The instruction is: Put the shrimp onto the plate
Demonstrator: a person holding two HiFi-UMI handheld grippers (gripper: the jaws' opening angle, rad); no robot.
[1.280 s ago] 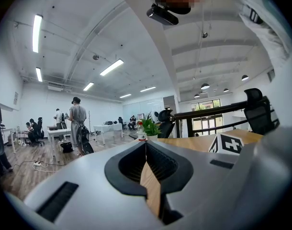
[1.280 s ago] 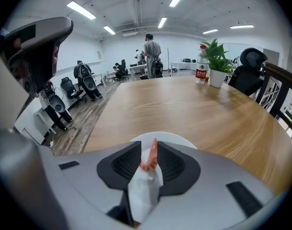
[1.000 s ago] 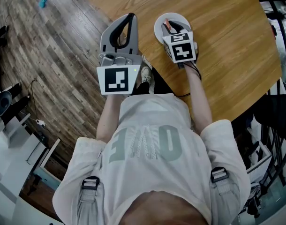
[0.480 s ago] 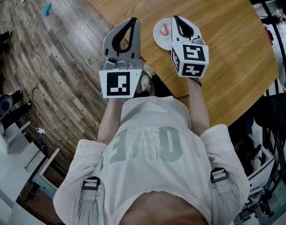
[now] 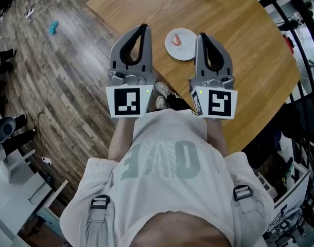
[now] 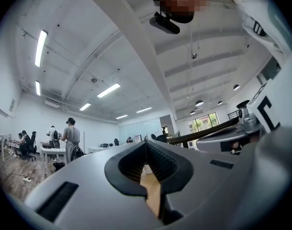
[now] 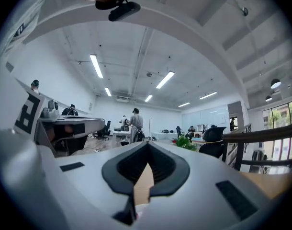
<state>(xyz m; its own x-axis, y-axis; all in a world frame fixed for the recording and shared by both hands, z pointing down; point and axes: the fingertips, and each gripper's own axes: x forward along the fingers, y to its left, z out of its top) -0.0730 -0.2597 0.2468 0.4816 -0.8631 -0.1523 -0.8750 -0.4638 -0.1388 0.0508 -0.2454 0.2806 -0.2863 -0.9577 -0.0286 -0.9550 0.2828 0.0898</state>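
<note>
I see the shrimp [image 5: 178, 39] only as a pink smear on the plate [image 5: 187, 51], too small to read its shape. The surface [image 5: 244, 50] is cut off at 12 o'clock. A teal thing [image 5: 53, 28] on the floor [image 5: 69, 91] at 10 o'clock is too small to name. Each gripper view gives me just a sliver of surface between the jaws.

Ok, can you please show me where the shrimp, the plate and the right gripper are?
shrimp [image 5: 178, 39], head view, on the middle of its orange body.
plate [image 5: 188, 51], head view, on a bare white part near the rim.
right gripper [image 5: 202, 35], head view, at the tips of its shut jaws.
</note>
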